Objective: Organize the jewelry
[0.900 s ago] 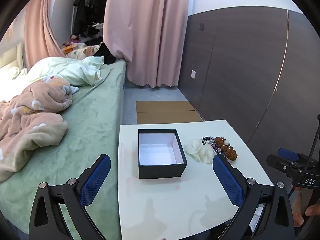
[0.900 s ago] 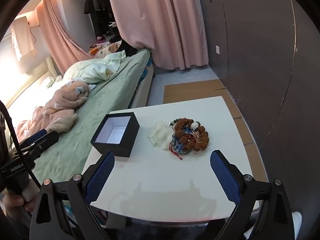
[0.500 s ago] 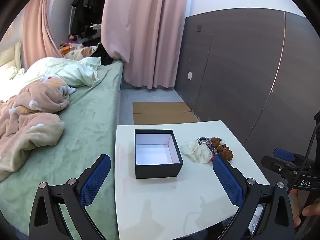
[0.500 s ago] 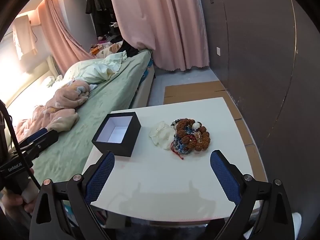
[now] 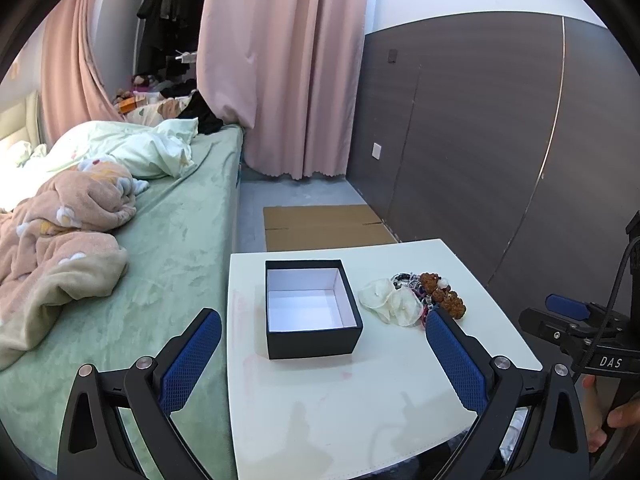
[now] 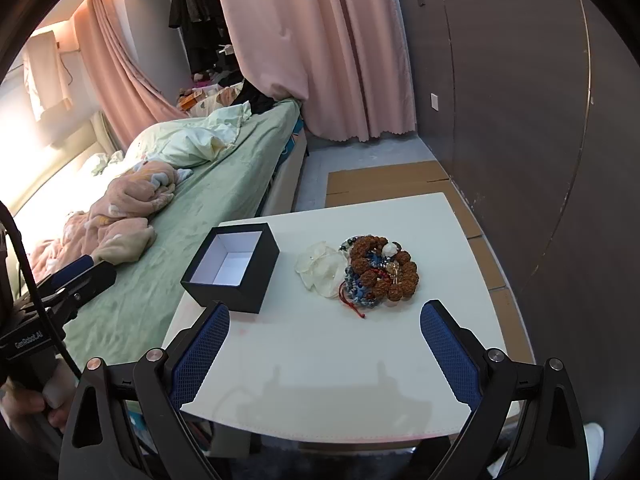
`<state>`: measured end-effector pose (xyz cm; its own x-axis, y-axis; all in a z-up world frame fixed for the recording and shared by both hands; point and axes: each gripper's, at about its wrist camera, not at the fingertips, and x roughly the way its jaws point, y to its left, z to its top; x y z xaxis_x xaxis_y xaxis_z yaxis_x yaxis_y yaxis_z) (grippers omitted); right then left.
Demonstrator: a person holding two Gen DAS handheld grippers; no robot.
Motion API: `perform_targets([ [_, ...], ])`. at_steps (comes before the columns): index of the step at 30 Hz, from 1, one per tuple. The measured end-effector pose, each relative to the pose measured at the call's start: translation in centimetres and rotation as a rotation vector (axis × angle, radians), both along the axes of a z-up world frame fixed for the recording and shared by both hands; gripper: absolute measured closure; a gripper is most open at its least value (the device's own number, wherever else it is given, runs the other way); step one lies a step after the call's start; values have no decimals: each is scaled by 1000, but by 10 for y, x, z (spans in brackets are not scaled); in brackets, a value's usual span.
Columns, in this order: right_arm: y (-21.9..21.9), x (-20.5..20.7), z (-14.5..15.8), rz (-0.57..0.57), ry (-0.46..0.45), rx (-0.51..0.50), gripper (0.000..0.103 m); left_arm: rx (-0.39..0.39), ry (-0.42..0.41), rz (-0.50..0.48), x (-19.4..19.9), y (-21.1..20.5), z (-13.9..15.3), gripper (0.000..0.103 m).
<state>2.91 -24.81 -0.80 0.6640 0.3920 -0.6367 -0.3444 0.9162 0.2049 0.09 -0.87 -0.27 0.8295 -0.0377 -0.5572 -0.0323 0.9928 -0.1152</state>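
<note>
1. White table (image 6: 360, 360), one, beside green bed (image 5: 180, 240).
2. One black box (image 5: 312, 308), lidless, ahead between left gripper (image 5: 320, 354) fingers.
3. One jewelry pile (image 6: 376, 274) ahead of right gripper (image 6: 325, 346), right of box.
4. Both grippers spread wide, holding nothing.

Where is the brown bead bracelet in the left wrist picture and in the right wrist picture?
Left wrist view: the brown bead bracelet lies right of centre, at the right end of the jewelry heap, just above the right blue pad.
Right wrist view: the brown bead bracelet lies near the middle, right of the white flower piece.
Shared landmark: the open black box, left of the heap in both views.
</note>
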Motion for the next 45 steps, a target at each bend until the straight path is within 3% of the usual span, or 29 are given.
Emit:
perform_targets([
  [45, -4, -2, 3, -75, -15, -28, 6, -4, -10, 44, 4, 13, 4, 1],
])
